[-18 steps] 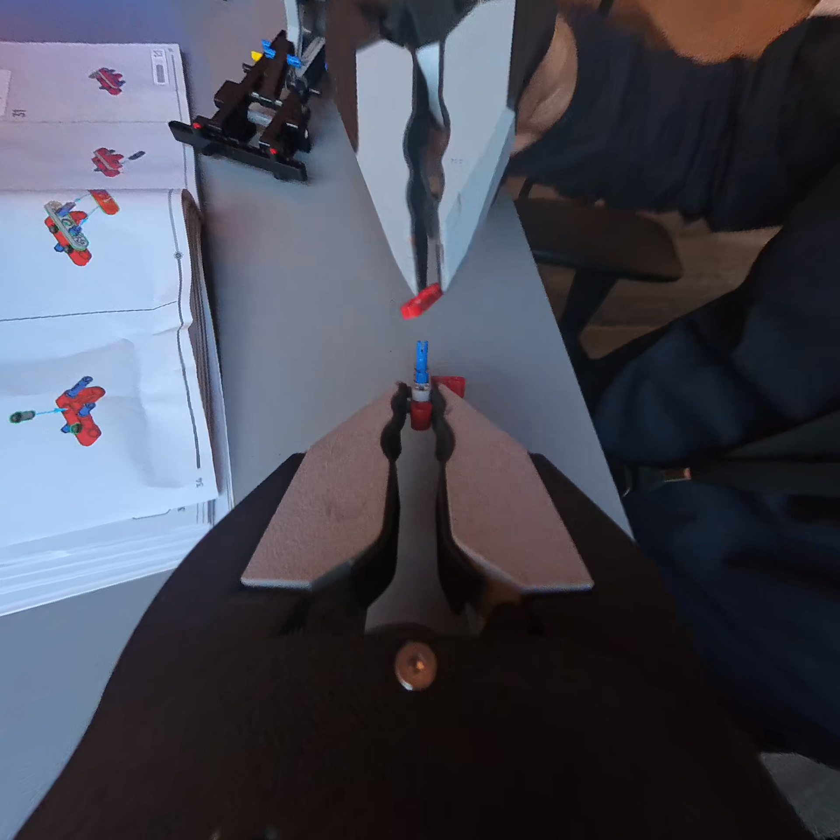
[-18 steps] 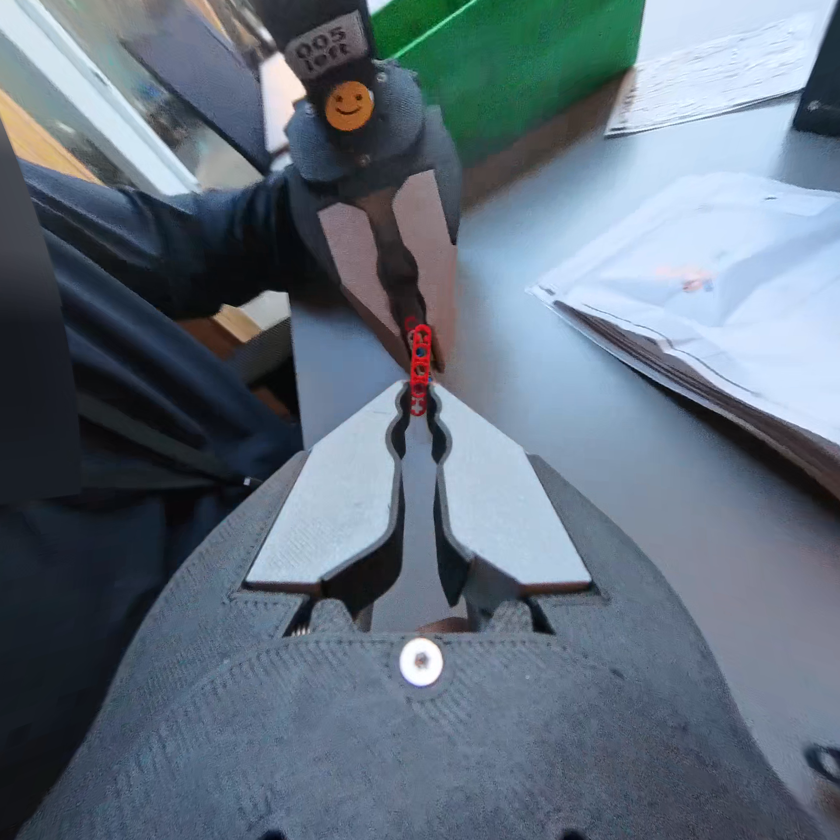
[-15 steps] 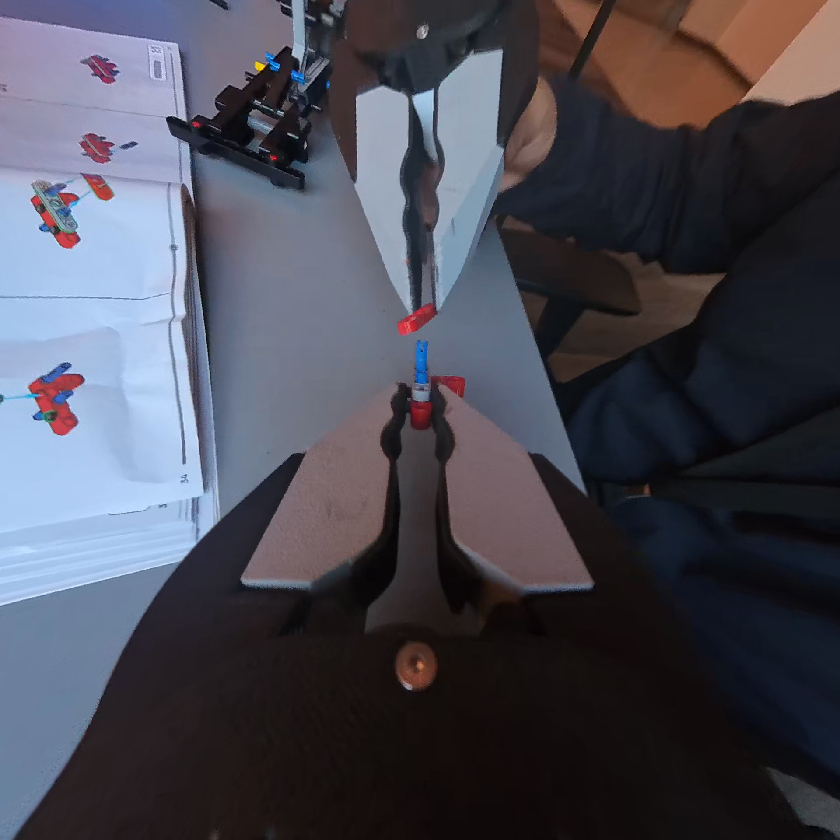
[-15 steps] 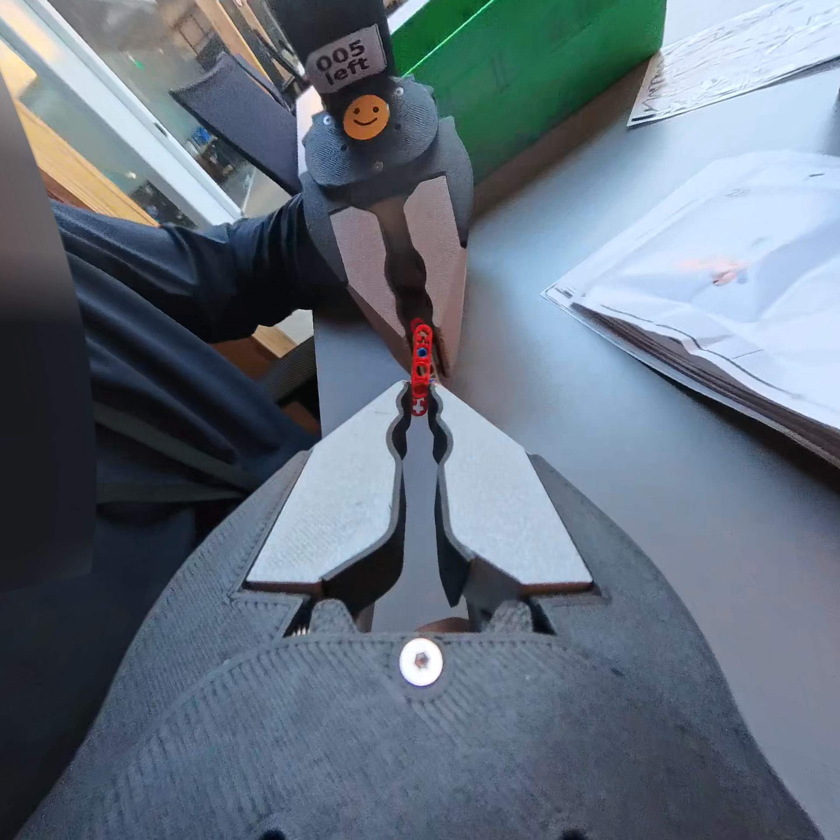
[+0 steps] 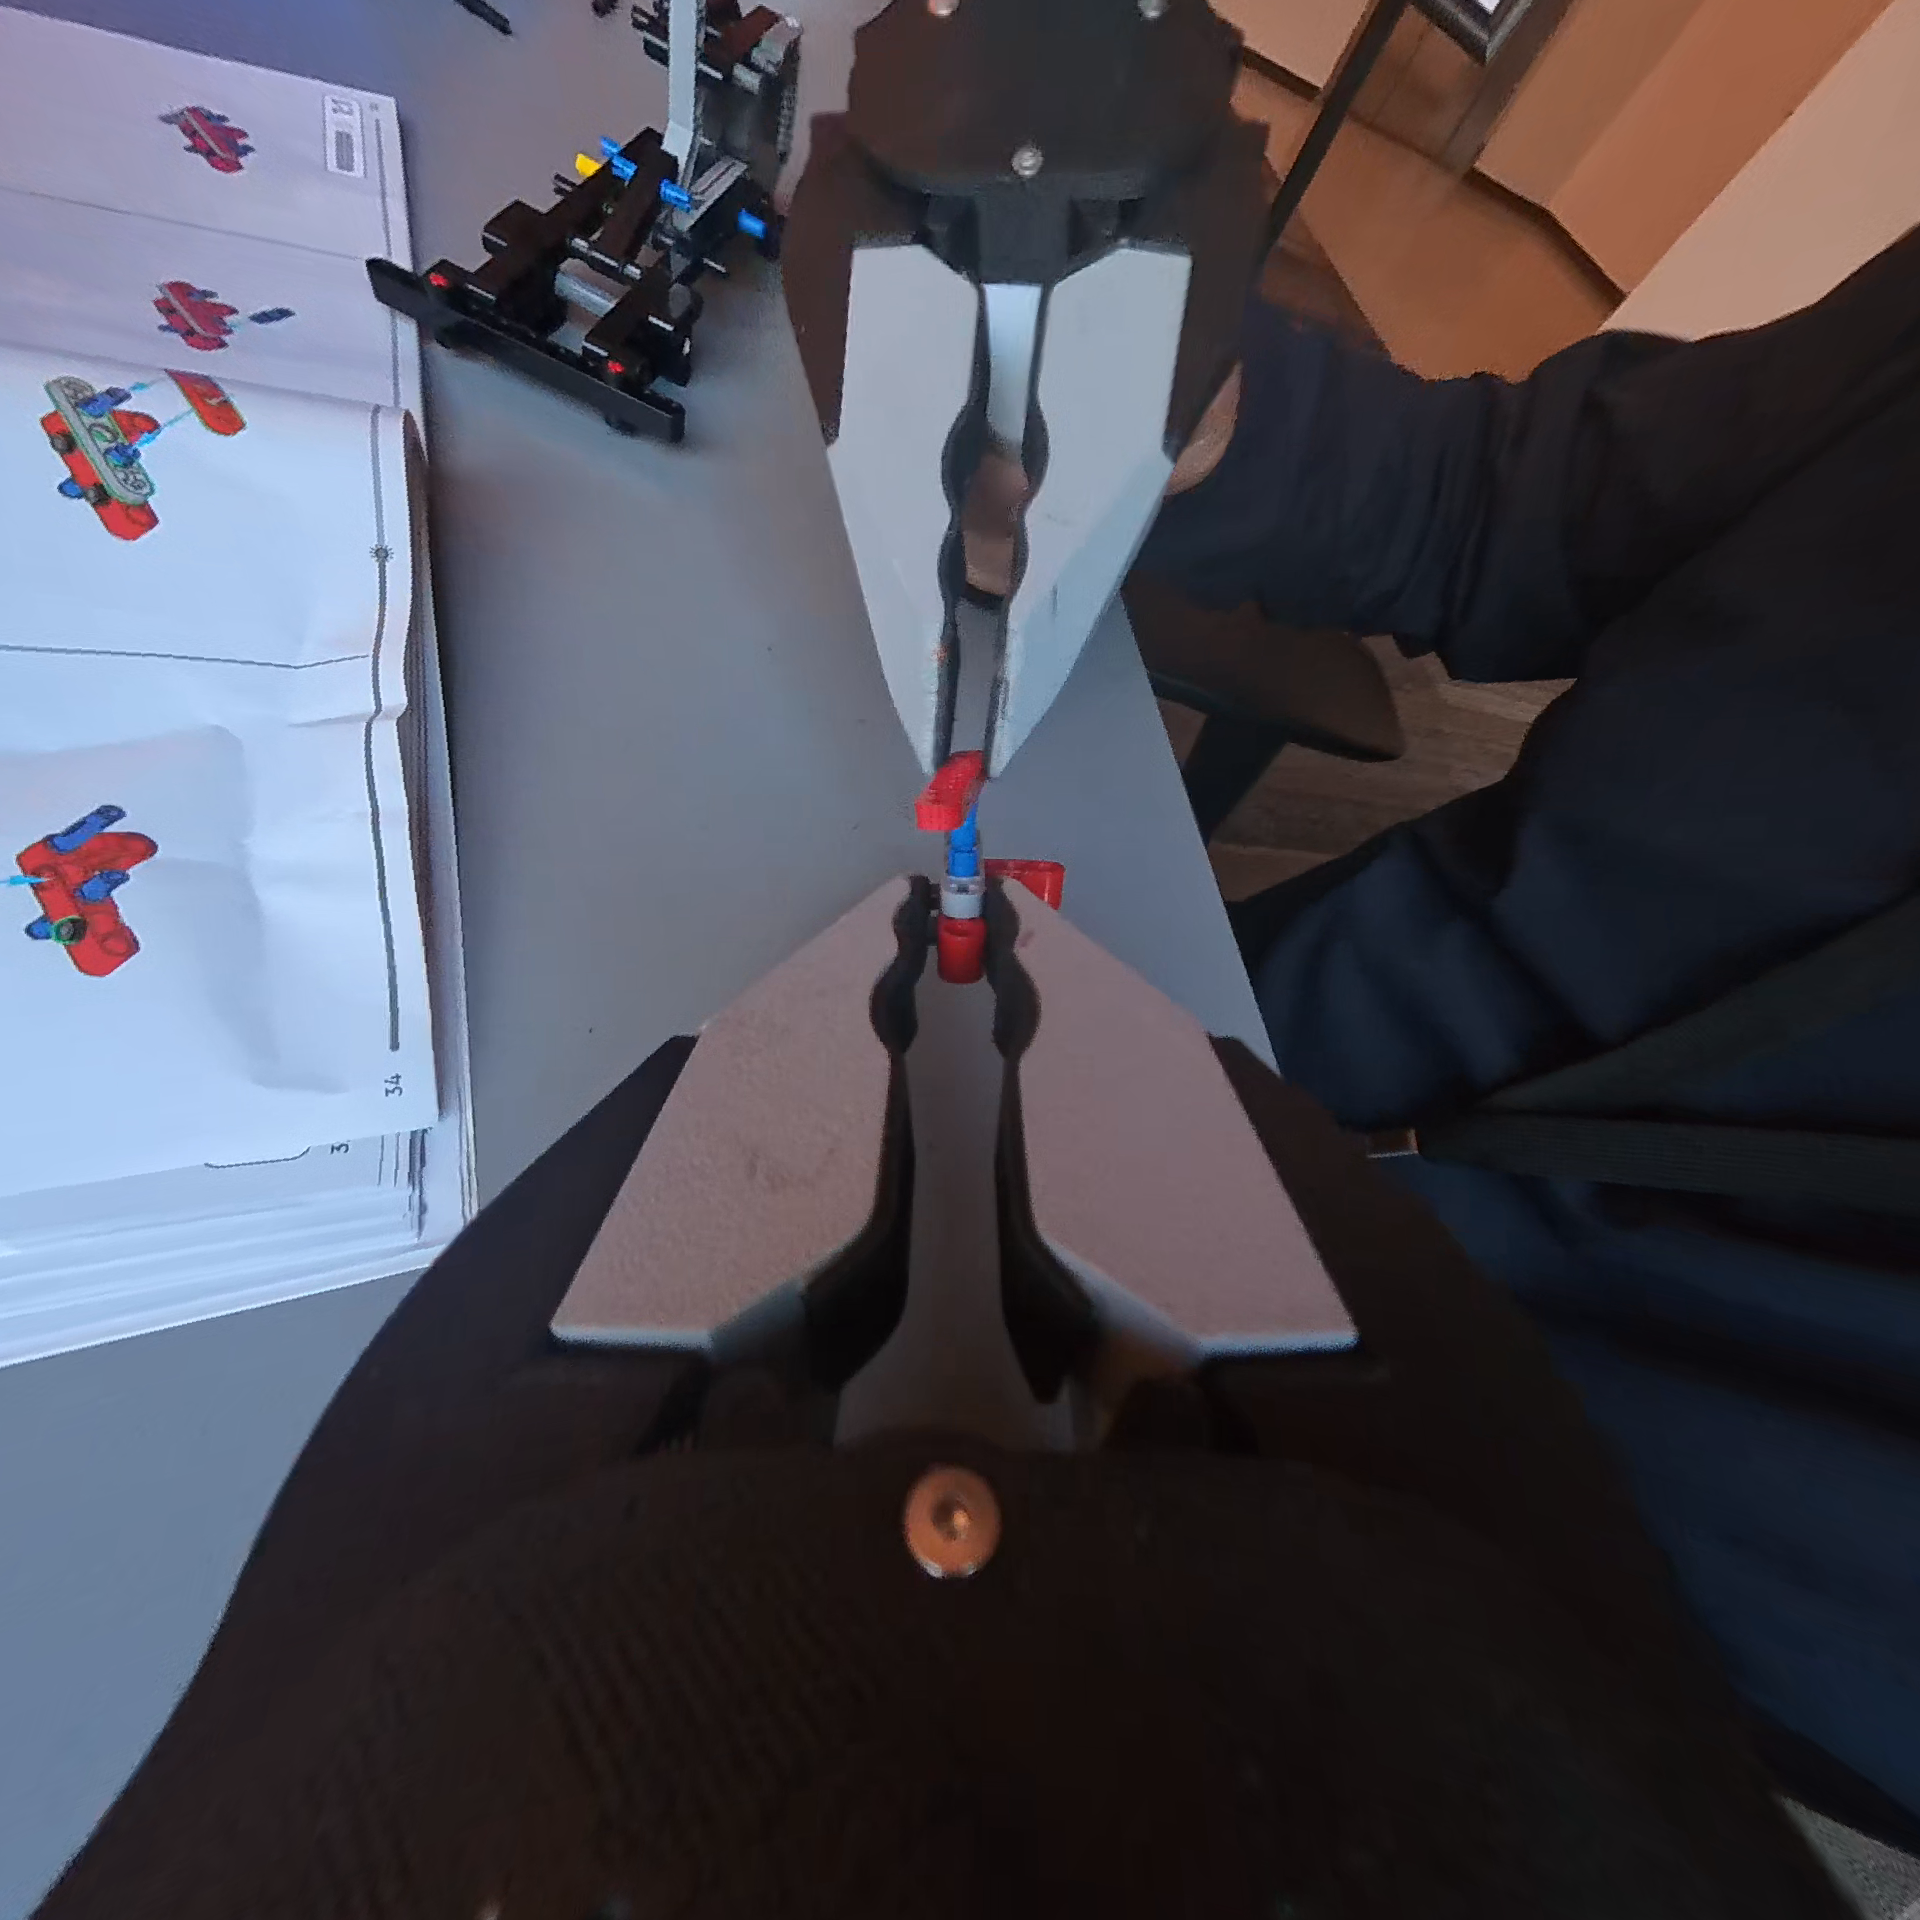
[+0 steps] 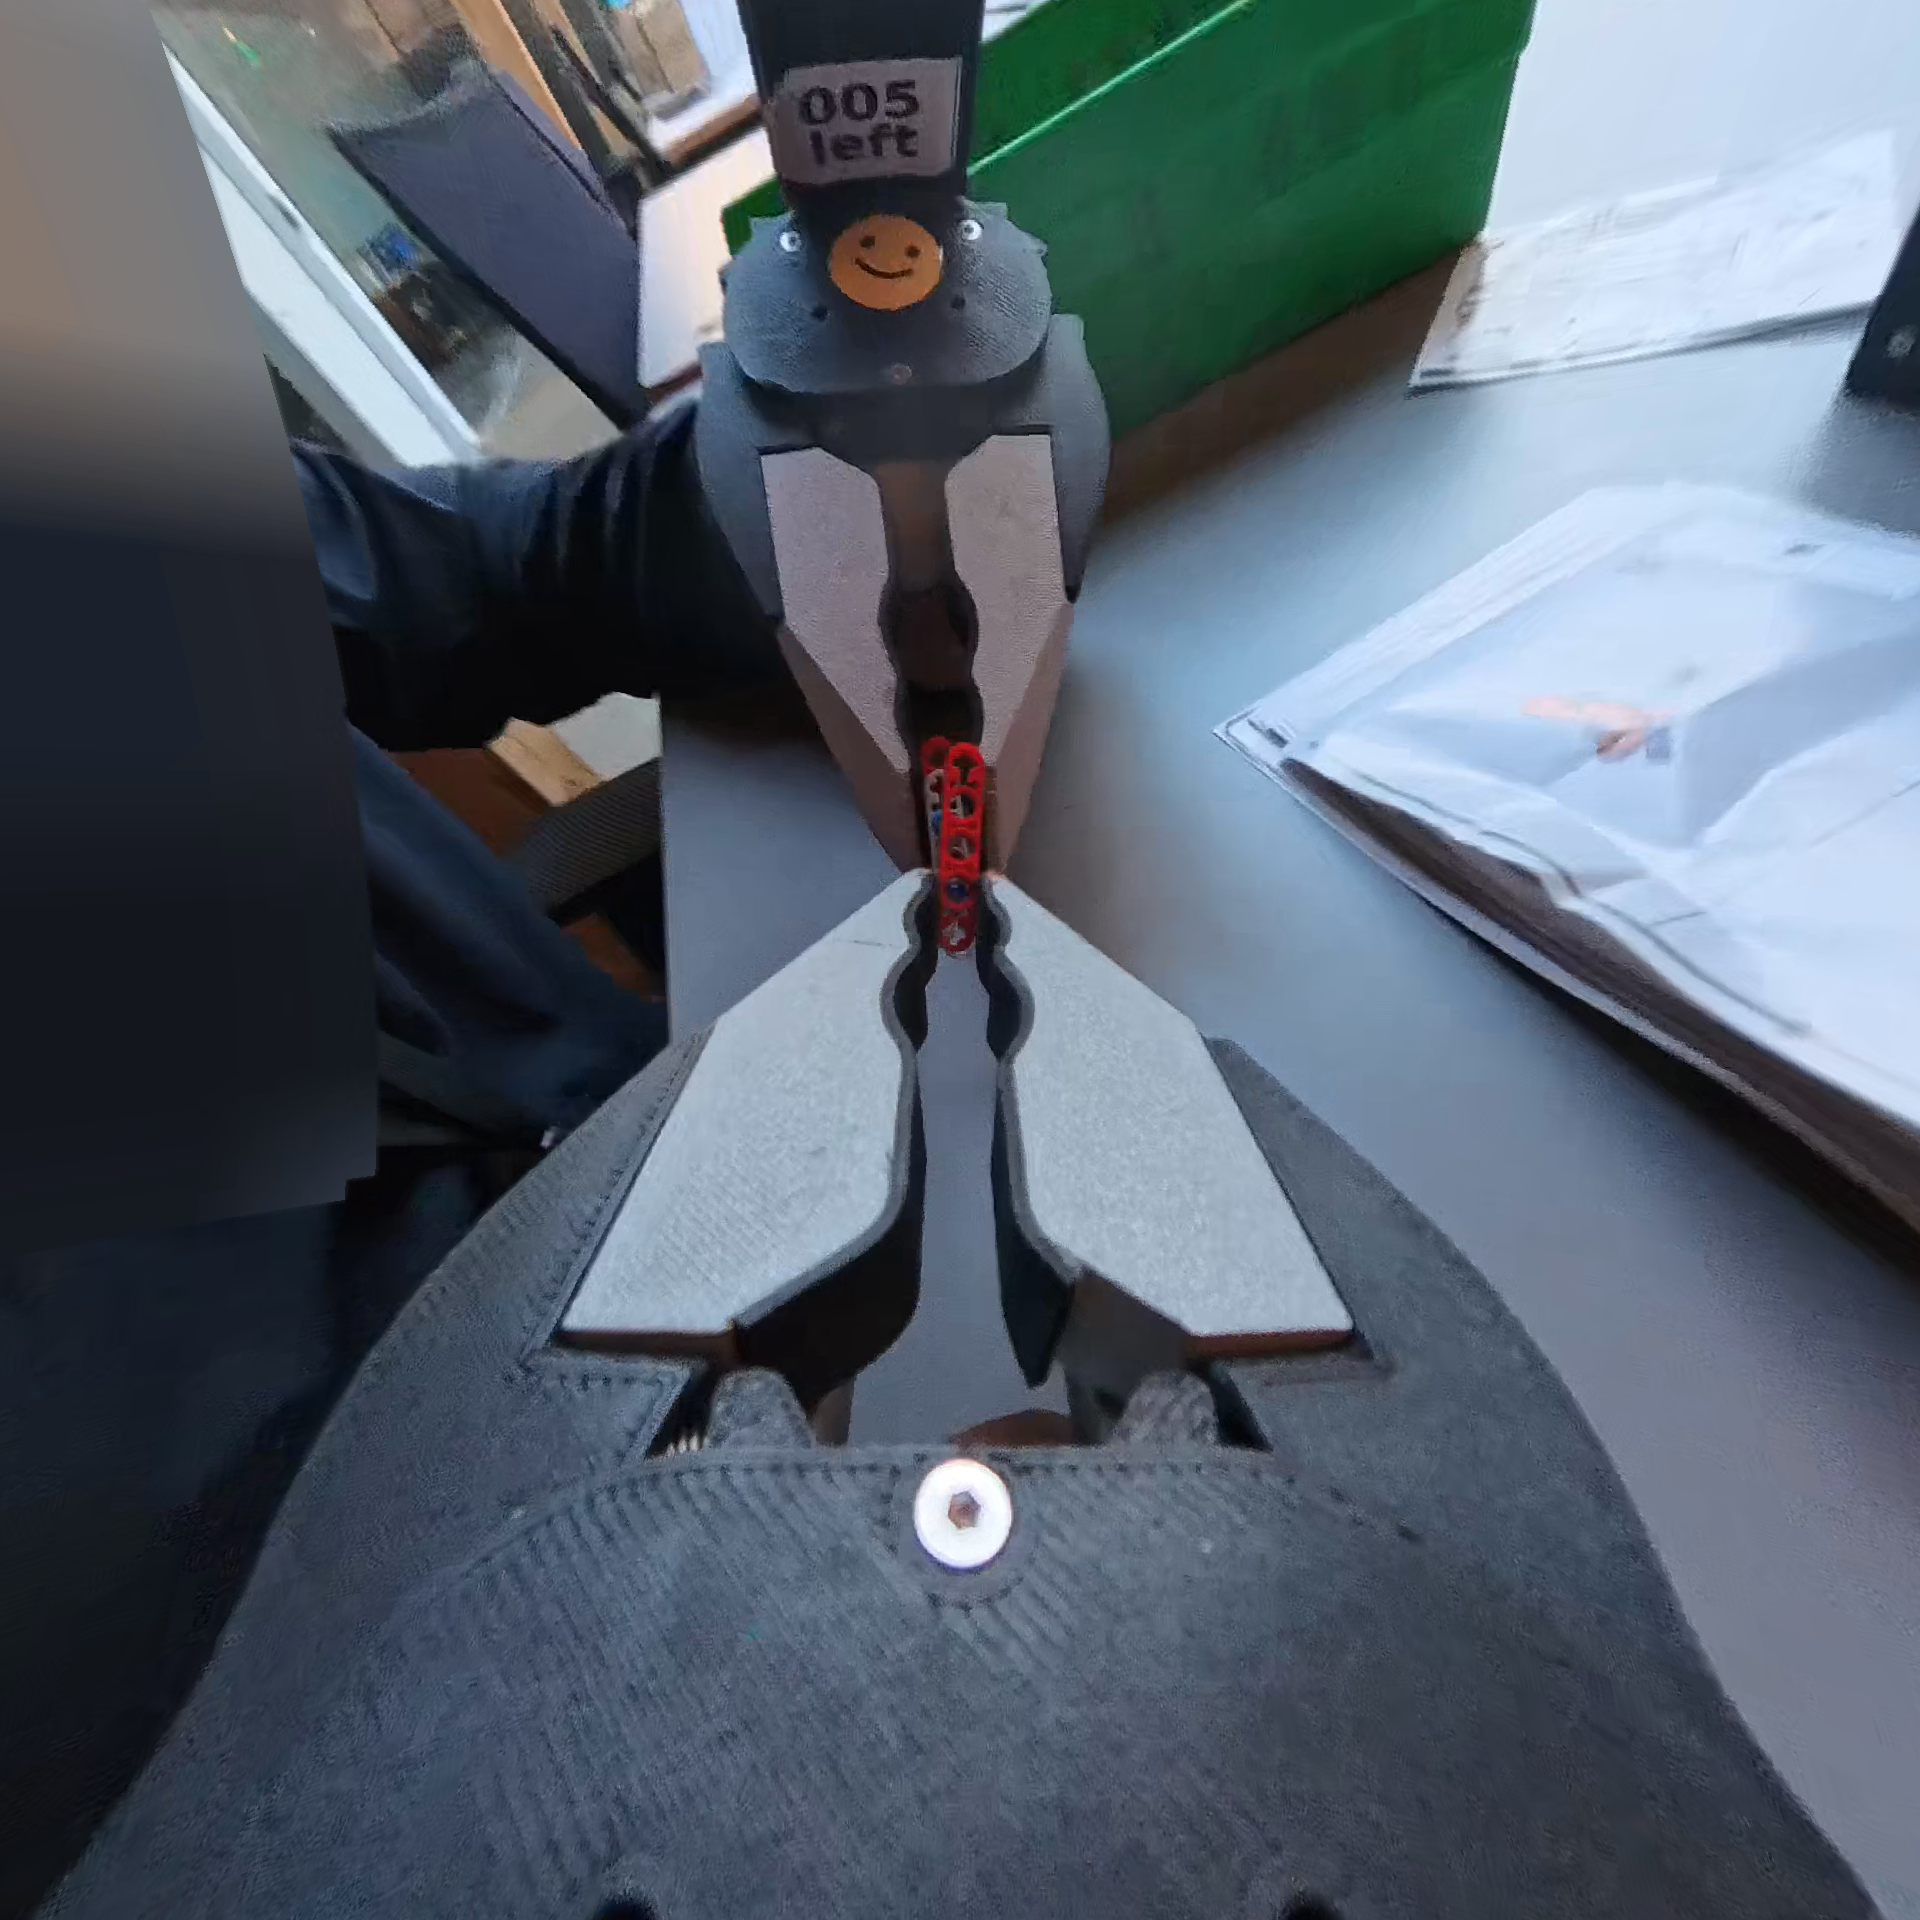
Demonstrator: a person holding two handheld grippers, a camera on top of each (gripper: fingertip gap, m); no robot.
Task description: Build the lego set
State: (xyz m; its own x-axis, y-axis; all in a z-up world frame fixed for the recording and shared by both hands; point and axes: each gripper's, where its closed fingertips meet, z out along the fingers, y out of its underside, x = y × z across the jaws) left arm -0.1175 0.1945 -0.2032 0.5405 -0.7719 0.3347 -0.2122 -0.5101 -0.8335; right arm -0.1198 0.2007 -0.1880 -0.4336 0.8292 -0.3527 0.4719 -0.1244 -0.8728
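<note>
Left gripper point(image 5: 958, 902) fingers narrow, clamping a red assembly point(image 5: 958, 940) with its blue pin point(image 5: 963, 840) pointing straight ahead, above the desk point(image 5: 644, 644). Right gripper point(image 6: 957, 896) fingers narrow, pinching a red beam point(image 6: 961, 831) end-on. Beam hole meeting pin tip; long axes crossed, both grippers nose to nose.

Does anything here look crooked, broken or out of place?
Nothing stands out. Each gripper holds a small red piece, the left gripper a red assembly with a blue pin, the right gripper a red beam, meeting tip to tip.
</note>
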